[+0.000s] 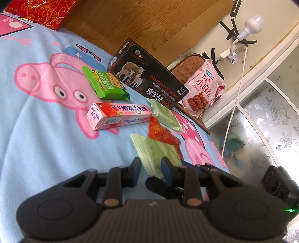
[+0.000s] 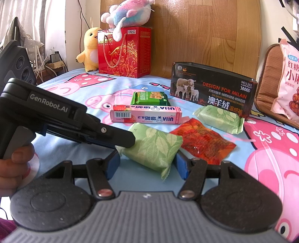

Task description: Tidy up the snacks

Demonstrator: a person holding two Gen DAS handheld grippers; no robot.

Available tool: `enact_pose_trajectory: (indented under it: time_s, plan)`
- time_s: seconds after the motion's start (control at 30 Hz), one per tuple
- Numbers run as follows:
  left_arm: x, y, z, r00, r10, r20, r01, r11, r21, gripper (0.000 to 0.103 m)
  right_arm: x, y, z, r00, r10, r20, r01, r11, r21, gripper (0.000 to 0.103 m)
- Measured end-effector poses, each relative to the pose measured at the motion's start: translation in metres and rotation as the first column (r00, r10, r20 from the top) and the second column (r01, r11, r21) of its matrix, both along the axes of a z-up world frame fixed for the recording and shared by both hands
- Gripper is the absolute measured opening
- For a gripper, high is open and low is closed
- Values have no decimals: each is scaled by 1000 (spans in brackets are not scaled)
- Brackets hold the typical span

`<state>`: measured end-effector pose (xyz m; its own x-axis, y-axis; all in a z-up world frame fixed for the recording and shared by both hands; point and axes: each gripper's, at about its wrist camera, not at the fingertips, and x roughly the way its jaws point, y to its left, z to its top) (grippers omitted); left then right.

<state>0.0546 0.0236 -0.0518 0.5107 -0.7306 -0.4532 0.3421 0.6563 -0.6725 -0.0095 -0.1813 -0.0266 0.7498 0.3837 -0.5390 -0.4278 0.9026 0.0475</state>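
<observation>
The pink bag of fried twists [image 2: 288, 80] at three o'clock in the right wrist view is cut by the picture's edge, its label half lost. The left gripper [image 2: 129, 140] hides one end of the nearest green leaf-print packet [image 2: 155, 147]. The small print on the orange packet [image 2: 203, 142] is too blurred to read. At twelve o'clock the plush fish [image 2: 129, 11] loses its top to the edge.

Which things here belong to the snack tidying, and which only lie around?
For the job: near green leaf packet, far green leaf packet, orange-red packet, pink UHA box, green cracker pack, open black box.

Lying about: red gift box, yellow plush, pastel plush, pink snack bag on chair.
</observation>
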Motion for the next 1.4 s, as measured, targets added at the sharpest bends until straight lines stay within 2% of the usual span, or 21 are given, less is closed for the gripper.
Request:
enact_pose_trajectory:
  time_s: [0.93,1.1,1.3,1.4]
  plan:
    - [-1,0,0,1000,-9,7,9,1000,1,26,0,-1,0,1000,4,2,-4,1000,0,65]
    - [-2,-1,0,1000,-22,5,22,1000,-19,26,-2,0,0,1000,4,26,-4,1000,-11,64]
    - [-9,-3,9,998,-31,53,32,999,-10,26,-8,1,3,998,-12,66,12,1000,1,64]
    - [-7,-2,15,998,-41,46,42,998,-38,26,-12,2,6,995,-18,97,18,1000,-3,64]
